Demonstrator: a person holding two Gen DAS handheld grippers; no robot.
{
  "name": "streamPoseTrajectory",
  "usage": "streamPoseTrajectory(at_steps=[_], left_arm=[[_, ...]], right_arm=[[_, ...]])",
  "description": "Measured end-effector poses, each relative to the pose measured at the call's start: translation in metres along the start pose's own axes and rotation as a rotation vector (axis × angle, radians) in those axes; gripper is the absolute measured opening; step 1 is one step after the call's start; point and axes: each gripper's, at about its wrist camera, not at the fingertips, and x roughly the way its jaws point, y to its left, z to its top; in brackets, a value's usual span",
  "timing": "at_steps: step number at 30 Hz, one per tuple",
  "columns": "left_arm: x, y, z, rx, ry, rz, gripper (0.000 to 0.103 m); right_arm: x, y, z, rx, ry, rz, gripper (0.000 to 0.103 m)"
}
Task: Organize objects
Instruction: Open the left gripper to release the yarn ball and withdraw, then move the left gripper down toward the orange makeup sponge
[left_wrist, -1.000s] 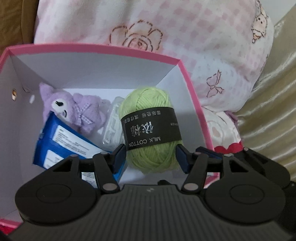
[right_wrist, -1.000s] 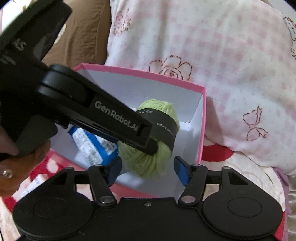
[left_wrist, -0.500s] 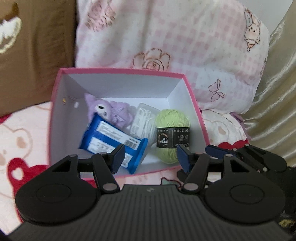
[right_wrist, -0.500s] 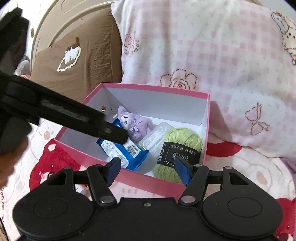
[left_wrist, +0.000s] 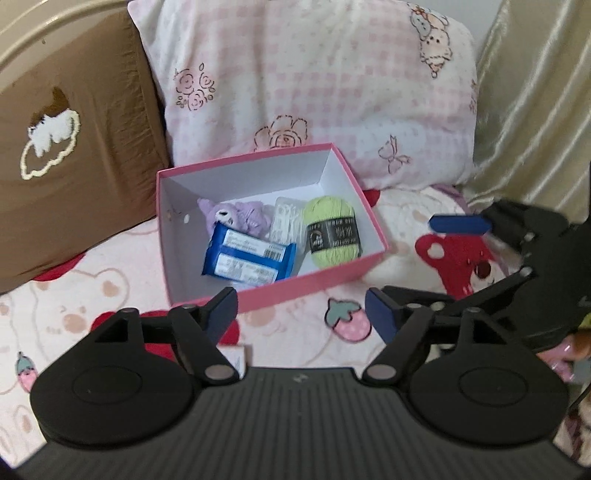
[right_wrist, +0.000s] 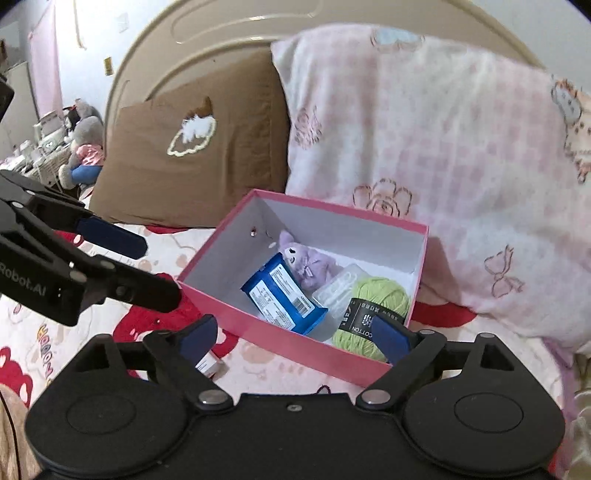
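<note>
Our left gripper (left_wrist: 301, 308) has its blue-padded jaws spreading apart with nothing between them; it hangs above the bedspread, just short of the box. Our right gripper (right_wrist: 295, 334) is likewise widening its jaws on empty air, at the box's near edge.

Ahead sits the open pink cardboard box with white inside walls (left_wrist: 332, 275). In it lie a lime-green ball of yarn with a black paper band (left_wrist: 331, 230) at the right end, a clear plastic case (left_wrist: 285, 221) beside it, a blue plastic packet with white labels (left_wrist: 249, 258) leaning toward the front, and a small lilac plush toy (left_wrist: 236, 216) behind the packet. The things lie close together on the box floor, which suggests to us that the gathering is well along. A small white carton (right_wrist: 208, 365), half hidden behind our right gripper's left finger, rests outside on the bed, perhaps the next thing to collect.

The surface is a soft bedspread printed with red bears and strawberries (left_wrist: 110, 288). A pink checked pillow (left_wrist: 314, 85) and a brown pillow with an embroidered cloud shape (left_wrist: 74, 147) lean against a cream headboard (right_wrist: 258, 33). At the far left, a cluttered shelf holds a grey stuffed animal (right_wrist: 83, 147).
</note>
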Motion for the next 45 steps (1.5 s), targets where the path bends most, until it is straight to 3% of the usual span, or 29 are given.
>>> streamPoseTrajectory(at_steps=[7,14,20,30,40,45], left_arm=[[-0.032,0.000,-0.028,0.020,0.010,-0.033,0.089],[-0.052,0.006,-0.059,0.014,0.045,-0.062,0.094],[-0.067,0.017,-0.084,0.013,0.024,-0.057,0.097],[-0.058,0.029,-0.138,0.046,0.009,-0.083,0.097],[-0.024,0.030,-0.175,0.049,0.013,-0.132,0.095],[0.006,0.027,-0.192,0.022,0.049,-0.137,0.094]], right_arm=[[-0.044,0.035,-0.014,-0.154,-0.002,0.001,0.093],[-0.078,0.057,-0.029,-0.137,0.003,0.066,0.093],[-0.088,0.076,-0.050,-0.125,0.016,0.107,0.093],[-0.079,0.096,-0.109,0.047,0.049,0.133,0.093],[-0.038,0.129,-0.153,0.114,0.140,0.116,0.093],[-0.024,0.132,-0.159,0.110,0.143,0.062,0.091]])
